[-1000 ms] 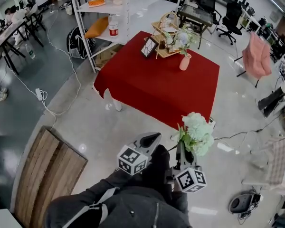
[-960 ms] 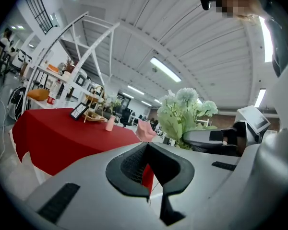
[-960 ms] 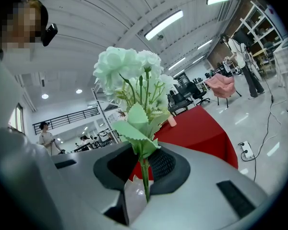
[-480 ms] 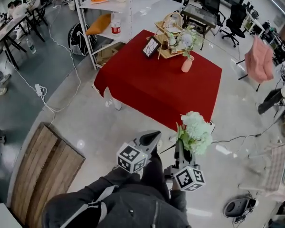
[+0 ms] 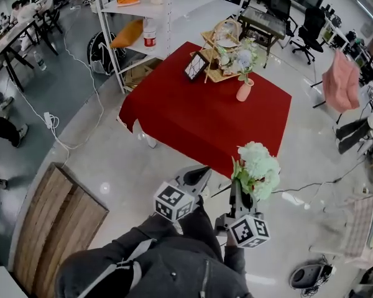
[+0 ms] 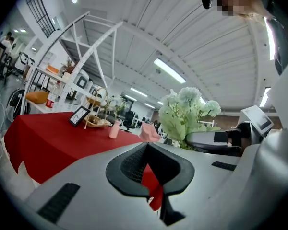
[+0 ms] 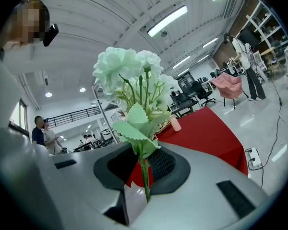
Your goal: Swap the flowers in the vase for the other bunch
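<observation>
Flowers, a pale green bunch (image 5: 258,169), stand upright in the right tongs (image 5: 237,190), which are clamped on the stems, near the person. The left tongs (image 5: 198,176), just to the left, are pressed together with nothing between them. Farther off, a red-draped bench (image 5: 193,120) carries a pink vase (image 5: 243,90) holding other flowers (image 5: 242,56).

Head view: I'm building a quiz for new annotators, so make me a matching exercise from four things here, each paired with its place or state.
Things:
1. pale green bunch
2. pink vase
3. left tongs
4. orange cushion

Place or state:
a. on the red tablecloth
b. shut, empty
c. stem clamped in the right tongs
d. on the white shelving unit

Pairs: 1-c, 2-a, 3-b, 4-d.
</observation>
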Demonstrator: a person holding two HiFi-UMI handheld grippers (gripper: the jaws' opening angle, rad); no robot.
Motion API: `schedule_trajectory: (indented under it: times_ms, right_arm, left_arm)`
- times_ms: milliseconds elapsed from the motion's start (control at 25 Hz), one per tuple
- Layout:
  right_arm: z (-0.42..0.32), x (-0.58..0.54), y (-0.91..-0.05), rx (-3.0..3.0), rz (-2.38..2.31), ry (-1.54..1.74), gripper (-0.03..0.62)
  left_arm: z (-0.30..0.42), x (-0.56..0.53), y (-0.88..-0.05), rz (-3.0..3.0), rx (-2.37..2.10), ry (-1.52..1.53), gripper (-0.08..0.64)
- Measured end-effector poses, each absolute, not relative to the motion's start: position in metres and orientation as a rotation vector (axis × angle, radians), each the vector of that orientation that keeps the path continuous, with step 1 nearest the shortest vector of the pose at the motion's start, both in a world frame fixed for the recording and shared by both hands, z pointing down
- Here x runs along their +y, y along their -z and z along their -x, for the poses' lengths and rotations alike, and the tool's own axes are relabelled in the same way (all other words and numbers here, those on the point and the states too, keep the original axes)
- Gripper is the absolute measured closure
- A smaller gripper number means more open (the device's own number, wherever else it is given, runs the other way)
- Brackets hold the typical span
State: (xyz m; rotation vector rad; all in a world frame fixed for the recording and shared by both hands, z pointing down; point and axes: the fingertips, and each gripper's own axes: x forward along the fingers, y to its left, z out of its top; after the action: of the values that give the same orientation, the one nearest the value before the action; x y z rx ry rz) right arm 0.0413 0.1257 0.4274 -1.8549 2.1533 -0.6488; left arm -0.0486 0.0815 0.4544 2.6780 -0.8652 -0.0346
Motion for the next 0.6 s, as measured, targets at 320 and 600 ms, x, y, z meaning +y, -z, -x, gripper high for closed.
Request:
schedule_trajectory:
  times_ms: [320,600]
  right_arm:
    - [-0.078,0.069,-0.416,2.148,1.84,0.637,0.534]
    - [-0.094,0.031,-0.419,2.16,1.819,0.671,0.534]
  left_arm:
    - [0.01,0.026,-0.448,-2.69,-0.86,0.039,0.551]
    - [-0.008,-0.006,-0.451,-2.675,-0.869,0.016,0.551]
